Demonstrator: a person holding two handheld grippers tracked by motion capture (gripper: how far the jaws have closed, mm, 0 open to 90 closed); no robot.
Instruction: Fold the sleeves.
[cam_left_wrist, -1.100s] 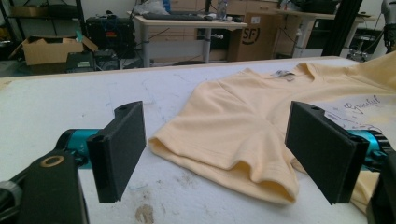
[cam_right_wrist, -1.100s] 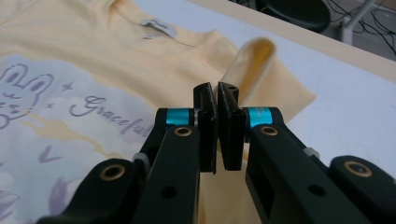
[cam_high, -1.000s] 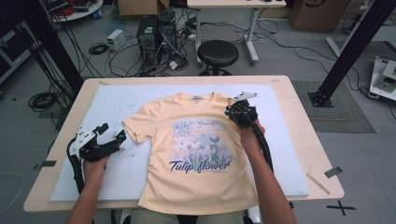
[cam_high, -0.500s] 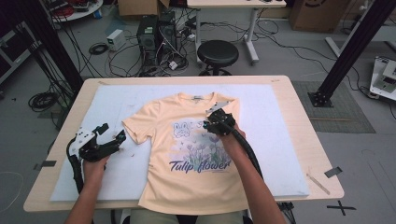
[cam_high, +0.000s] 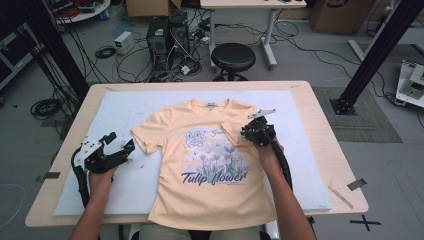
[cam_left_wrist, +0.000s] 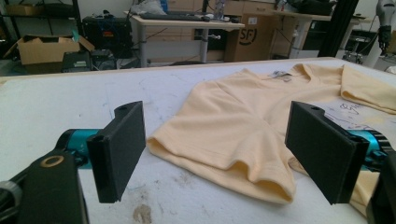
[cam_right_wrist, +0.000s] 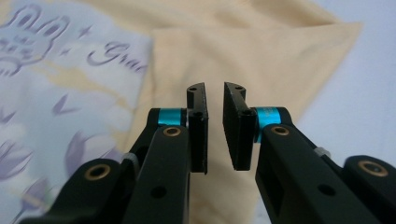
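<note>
Right gripper (cam_high: 248, 131) over the folded-in right sleeve (cam_right_wrist: 243, 51) of the T-shirt (cam_high: 210, 170) flat mid-table, jaws just closing to a narrow gap, nothing between — left gripper (cam_high: 121, 150) wide open beside the other sleeve (cam_left_wrist: 224, 154) — best pinched at the hem, lifted low, creased straight.

I'm seeing a pale peach-yellow T-shirt (cam_high: 210, 165) lying under my right gripper (cam_right_wrist: 214, 126), its chest printed with a white bunny, lilac tulips and dark purple lettering just left of the black jaws with their teal collars. Beyond my left gripper (cam_left_wrist: 224, 149) a white mat (cam_high: 125, 107) is showing, covering a light wooden table (cam_high: 330, 150).
</note>
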